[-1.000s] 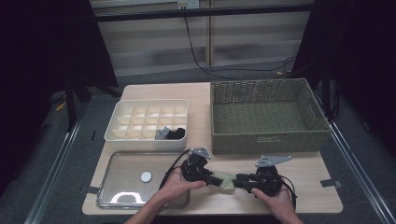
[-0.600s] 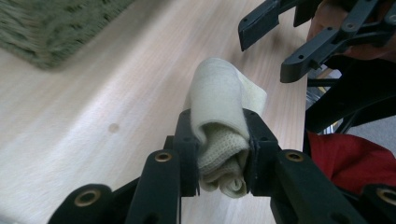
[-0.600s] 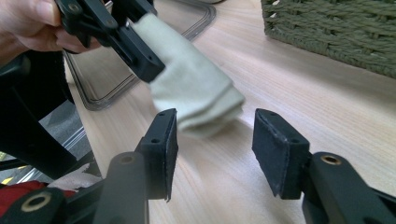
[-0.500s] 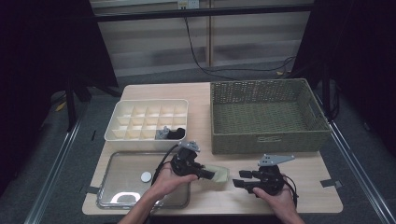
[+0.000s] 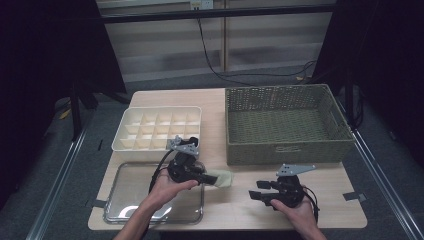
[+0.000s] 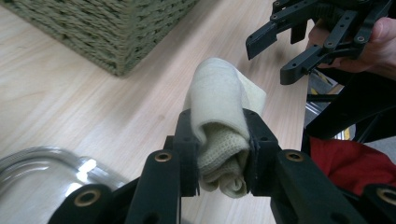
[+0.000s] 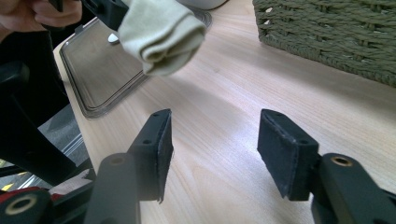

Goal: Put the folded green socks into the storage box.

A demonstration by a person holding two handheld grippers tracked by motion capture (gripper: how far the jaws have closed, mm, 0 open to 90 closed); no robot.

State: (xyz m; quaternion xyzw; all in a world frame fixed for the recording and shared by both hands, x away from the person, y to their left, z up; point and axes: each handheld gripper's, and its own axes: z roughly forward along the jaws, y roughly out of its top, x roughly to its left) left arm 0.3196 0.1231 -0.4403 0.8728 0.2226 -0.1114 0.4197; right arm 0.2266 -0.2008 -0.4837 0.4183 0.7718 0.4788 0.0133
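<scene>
A folded pale cream cloth (image 6: 219, 126) is pinched between the jaws of my left gripper (image 6: 219, 154), which is shut on it and holds it above the wooden table. From above, the cloth (image 5: 221, 178) sticks out to the right of the left gripper (image 5: 202, 177), beside the clear tray (image 5: 125, 187). My right gripper (image 7: 212, 149) stands open over bare wood, nothing between its pads; its jaws have just been opening. In the high view the right gripper (image 5: 260, 191) sits near the front edge, apart from the cloth. The cloth (image 7: 161, 32) hangs at the upper left of the right gripper view.
A green woven basket (image 5: 285, 125) stands at the back right. A white divided box (image 5: 157, 127) sits at the back left, with the clear tray in front of it, a small round object in the tray. The table's front edge (image 5: 230, 225) runs close under both hands.
The left gripper has carried the cloth up and to the left, away from the right gripper. The right gripper let go of the cloth, opened, and stayed in place.
</scene>
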